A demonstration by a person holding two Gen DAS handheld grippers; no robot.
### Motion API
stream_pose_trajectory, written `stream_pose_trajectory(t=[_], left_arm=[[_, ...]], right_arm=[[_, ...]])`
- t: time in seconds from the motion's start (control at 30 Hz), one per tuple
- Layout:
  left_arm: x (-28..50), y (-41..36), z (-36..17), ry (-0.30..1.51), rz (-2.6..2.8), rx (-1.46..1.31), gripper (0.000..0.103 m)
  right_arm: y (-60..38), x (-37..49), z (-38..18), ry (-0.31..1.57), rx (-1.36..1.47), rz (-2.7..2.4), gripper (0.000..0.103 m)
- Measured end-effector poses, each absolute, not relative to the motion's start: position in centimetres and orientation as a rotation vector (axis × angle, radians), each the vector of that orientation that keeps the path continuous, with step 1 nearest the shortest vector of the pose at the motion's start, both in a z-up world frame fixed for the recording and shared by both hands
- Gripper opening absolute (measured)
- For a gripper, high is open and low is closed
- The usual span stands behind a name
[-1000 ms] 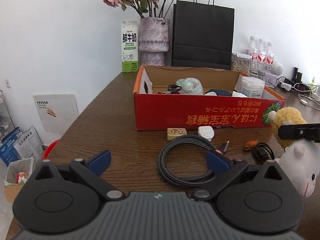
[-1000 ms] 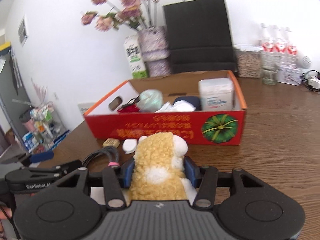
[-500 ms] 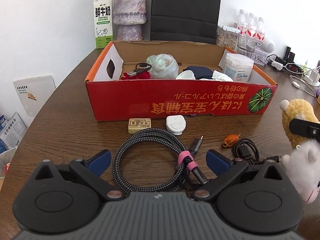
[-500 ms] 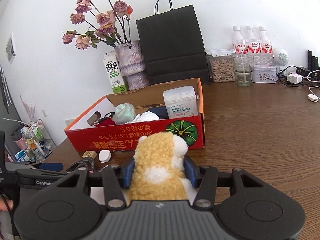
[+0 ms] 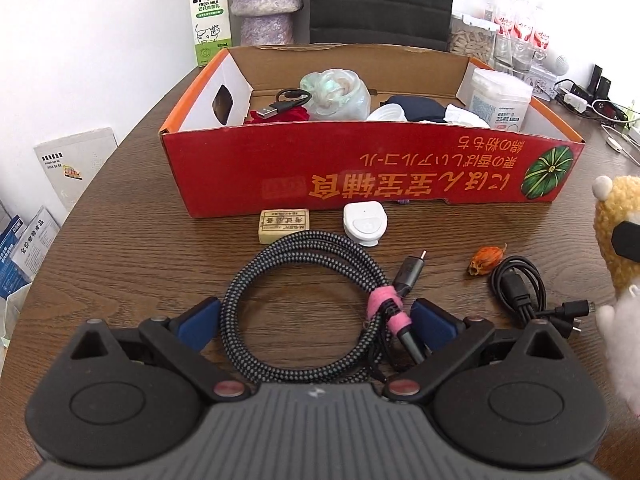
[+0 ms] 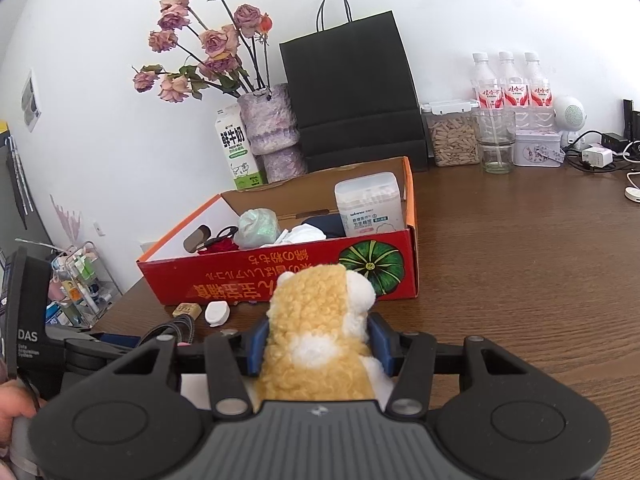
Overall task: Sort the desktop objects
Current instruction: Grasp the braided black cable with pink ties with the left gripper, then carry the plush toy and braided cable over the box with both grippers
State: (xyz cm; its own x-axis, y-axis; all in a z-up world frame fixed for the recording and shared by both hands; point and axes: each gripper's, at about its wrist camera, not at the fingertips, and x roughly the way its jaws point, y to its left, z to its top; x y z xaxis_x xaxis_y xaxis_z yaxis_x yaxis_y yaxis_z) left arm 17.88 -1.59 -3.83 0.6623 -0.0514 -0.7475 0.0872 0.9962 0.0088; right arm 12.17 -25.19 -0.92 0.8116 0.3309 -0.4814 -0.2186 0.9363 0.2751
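Your left hand-held gripper (image 5: 314, 316) points steeply down at the surface (image 5: 132, 248), jaws wide apart and gripping nothing. The braided cable (image 5: 304, 304) lies coiled between the two blue pads (image 5: 434, 322); its pink strap (image 5: 386, 308) sits just beside the right pad, and whether they touch you cannot tell from this angle.

From the coil:
- 12 o'clock: white remote (image 5: 365, 225), just off the coil's far edge.
- 11 o'clock: tan eraser (image 5: 285, 225), near the box front.
- 2 o'clock: small orange item (image 5: 486, 260), blurred, kind unclear.
- 3 o'clock: thin black cable (image 5: 524, 288), loosely looped, plugs trailing right.

The red box (image 5: 372, 178) stands beyond all of these at 12 o'clock, open-topped. Inside it: a USB lead (image 5: 280, 104), a pale green bundle (image 5: 336, 94), a dark pouch (image 5: 416, 106), a swab tub (image 5: 500, 98) at the right end.

Your right hand-held gripper (image 6: 318, 346) is partly closed on the plush (image 6: 320, 340), both blue pads pressed into its yellow fleece. In the right wrist view the plush fills the centre foreground, the box at its 12 o'clock. In the left wrist view the plush shows at the far right edge, 3 o'clock of the coil.

Behind the box: milk carton (image 6: 236, 148), vase (image 6: 272, 128), black bag (image 6: 352, 92).
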Motion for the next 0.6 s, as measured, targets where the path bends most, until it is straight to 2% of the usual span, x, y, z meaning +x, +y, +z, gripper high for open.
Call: stream_pose_trajectory(t=[0.27,0.6], left_arm=[[17.2,-0.5,-3.4,0.821,-0.064,-0.018,0.095],[16.0,0.3,-2.7,0.782,-0.075,-0.053,0.093]], right_arm=[[-25.4,12.0,-1.1,0.553,0.216,0.297,0.050],[-25.3,12.1,-1.2,0.551,0.213,0.296,0.050]])
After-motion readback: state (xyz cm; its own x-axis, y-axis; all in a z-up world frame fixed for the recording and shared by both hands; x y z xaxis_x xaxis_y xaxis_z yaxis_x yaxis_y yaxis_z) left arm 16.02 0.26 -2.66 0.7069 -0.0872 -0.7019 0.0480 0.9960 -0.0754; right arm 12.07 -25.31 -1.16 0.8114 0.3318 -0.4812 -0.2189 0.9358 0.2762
